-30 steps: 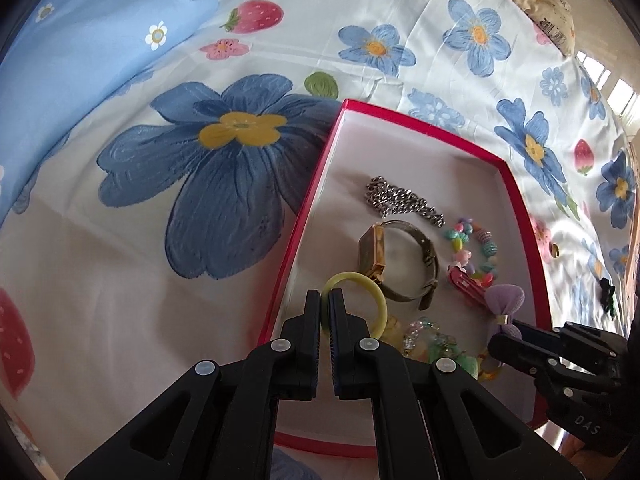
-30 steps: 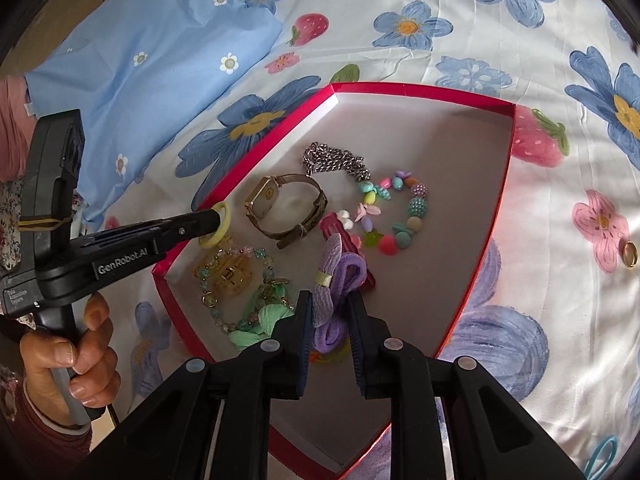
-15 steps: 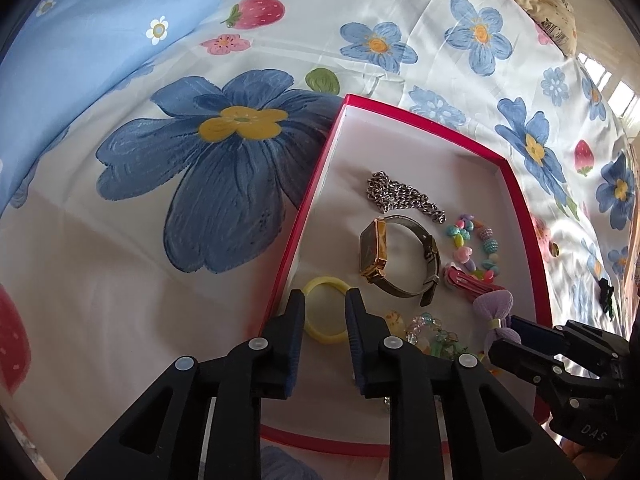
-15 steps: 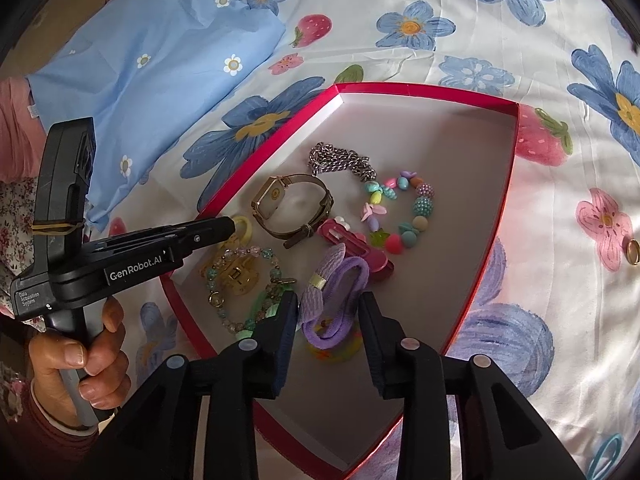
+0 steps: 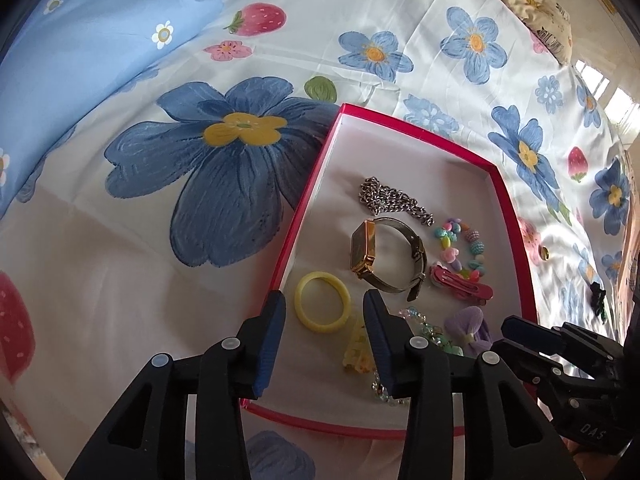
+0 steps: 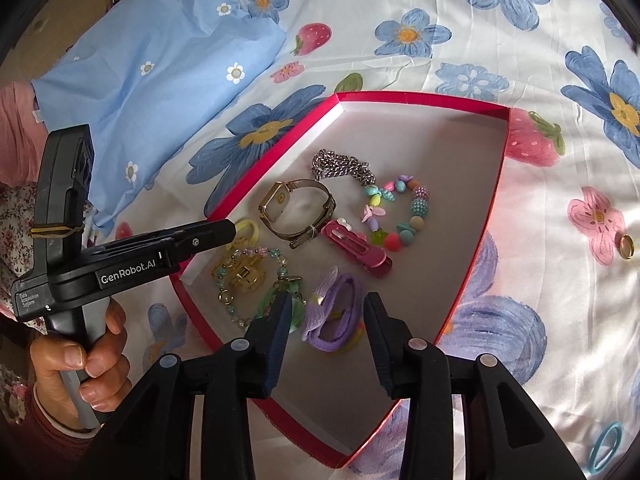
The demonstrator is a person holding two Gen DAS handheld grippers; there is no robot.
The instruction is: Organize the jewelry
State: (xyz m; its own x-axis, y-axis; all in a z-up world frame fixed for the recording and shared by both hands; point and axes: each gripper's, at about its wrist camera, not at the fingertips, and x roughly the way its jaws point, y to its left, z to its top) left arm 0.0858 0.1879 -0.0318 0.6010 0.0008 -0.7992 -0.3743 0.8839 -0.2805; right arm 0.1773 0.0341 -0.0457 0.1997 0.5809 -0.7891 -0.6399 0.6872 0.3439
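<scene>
Both the left gripper (image 5: 324, 316) and right gripper (image 6: 324, 316) hang released over the red box (image 6: 486, 216) holding most jewelry, while a gold ring (image 6: 626, 246) waits at three o'clock.

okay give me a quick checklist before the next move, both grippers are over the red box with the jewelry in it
1. Left gripper open, holding nothing: ok.
2. Yellow ring lying flat inside the red box, apart from the pads: ok.
3. Right gripper open: ok.
4. Purple bow hair tie resting in the box between the open jaws, not gripped: ok.
5. Everything boxed: not ok; a gold ring and a teal hair tie lie on the bedsheet.
6. Watch clasp fastened: cannot tell.
</scene>
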